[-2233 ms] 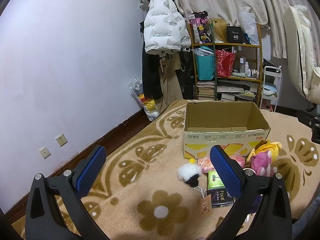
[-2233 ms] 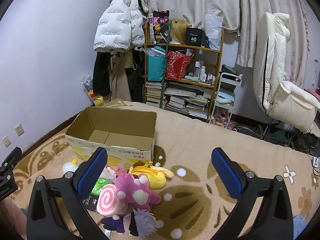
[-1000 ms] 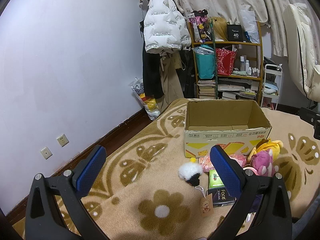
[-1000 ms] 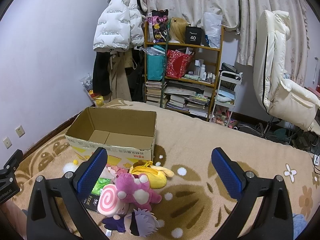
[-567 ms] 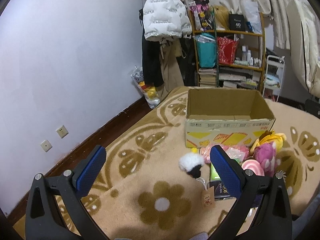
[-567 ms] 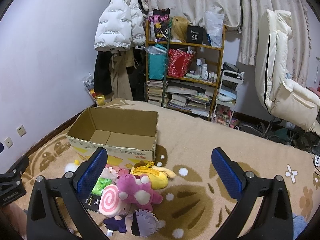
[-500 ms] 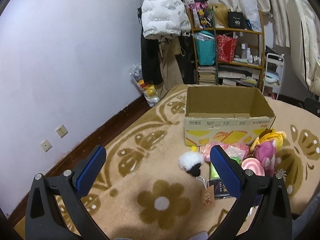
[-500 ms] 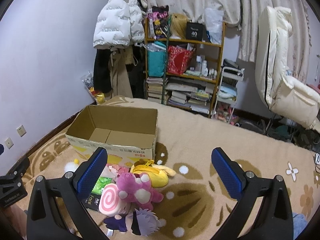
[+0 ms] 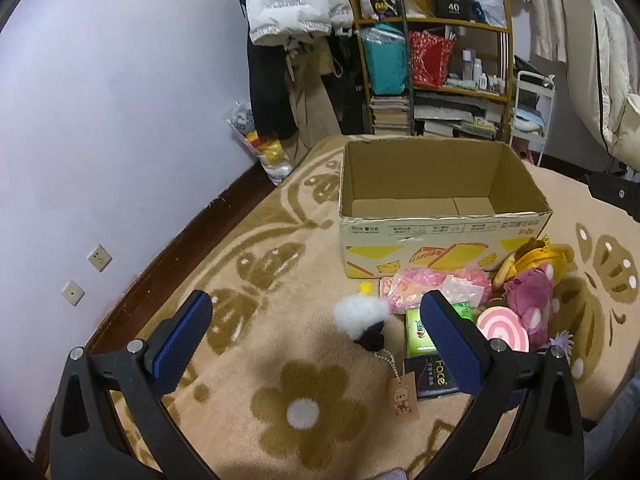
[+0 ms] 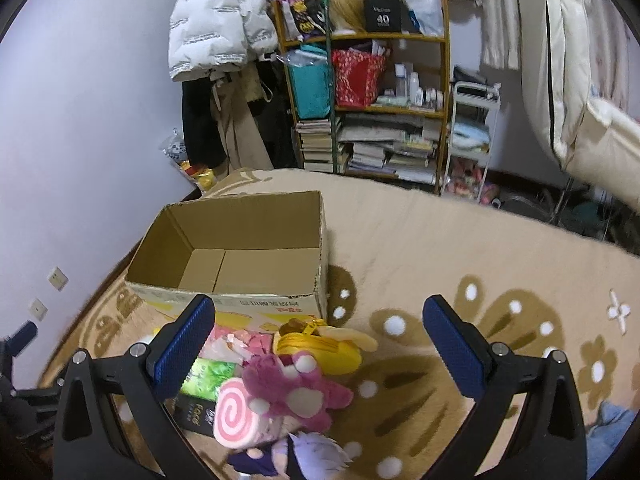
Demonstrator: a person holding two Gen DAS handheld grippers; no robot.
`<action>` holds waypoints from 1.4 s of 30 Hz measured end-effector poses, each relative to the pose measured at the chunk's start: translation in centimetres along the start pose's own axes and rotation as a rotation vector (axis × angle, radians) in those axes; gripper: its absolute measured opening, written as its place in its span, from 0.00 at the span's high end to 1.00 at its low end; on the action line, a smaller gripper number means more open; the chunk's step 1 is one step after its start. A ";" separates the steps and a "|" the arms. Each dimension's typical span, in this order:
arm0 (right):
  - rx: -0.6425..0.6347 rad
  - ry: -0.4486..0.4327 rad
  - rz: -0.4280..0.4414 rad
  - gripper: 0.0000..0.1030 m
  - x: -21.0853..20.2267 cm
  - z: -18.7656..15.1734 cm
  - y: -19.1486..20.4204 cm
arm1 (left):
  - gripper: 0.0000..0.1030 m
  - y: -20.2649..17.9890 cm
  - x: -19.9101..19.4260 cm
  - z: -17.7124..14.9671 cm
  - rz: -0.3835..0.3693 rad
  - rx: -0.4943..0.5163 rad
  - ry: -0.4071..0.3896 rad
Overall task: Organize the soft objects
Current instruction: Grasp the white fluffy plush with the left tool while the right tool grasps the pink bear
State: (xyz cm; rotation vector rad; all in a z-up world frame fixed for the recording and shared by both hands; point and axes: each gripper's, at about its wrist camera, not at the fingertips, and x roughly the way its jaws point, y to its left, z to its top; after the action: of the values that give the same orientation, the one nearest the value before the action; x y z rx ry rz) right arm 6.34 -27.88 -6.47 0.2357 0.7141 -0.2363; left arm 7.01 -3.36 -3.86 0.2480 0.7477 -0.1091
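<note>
The plush toys (image 10: 296, 380) lie in a small heap on the carpet (image 10: 420, 248), just in front of the open cardboard box (image 9: 432, 208), which has nothing in it; I think it stands so close to receive them. A white and black fluffy keychain (image 9: 362, 320) lies beside the heap. The left gripper (image 9: 316, 332) and the right gripper (image 10: 320, 344) both hang above the floor with jaws wide apart, holding nothing. Behind stand a crowded shelf (image 10: 372, 100) and a lilac wall (image 9: 120, 120).
</note>
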 end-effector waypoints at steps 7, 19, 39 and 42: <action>0.010 0.048 0.011 0.00 2.5 0.4 0.6 | 0.00 0.1 3.6 1.1 -0.006 -0.009 0.057; -0.031 0.174 -0.004 0.00 6.2 -0.8 1.5 | 0.00 -0.2 9.3 0.8 -0.075 -0.052 0.196; -0.096 0.365 0.058 0.00 9.8 -3.7 3.0 | 0.01 -2.2 14.3 -1.4 -0.086 -0.021 0.358; -0.096 0.382 0.054 0.00 10.1 -4.0 3.0 | 0.01 -2.2 14.7 -1.6 -0.099 -0.037 0.378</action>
State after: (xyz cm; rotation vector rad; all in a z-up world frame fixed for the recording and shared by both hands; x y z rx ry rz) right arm 12.13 -25.25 -15.75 0.2097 1.0939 -0.1048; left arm 16.22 -5.24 -15.48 0.1976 1.1372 -0.1444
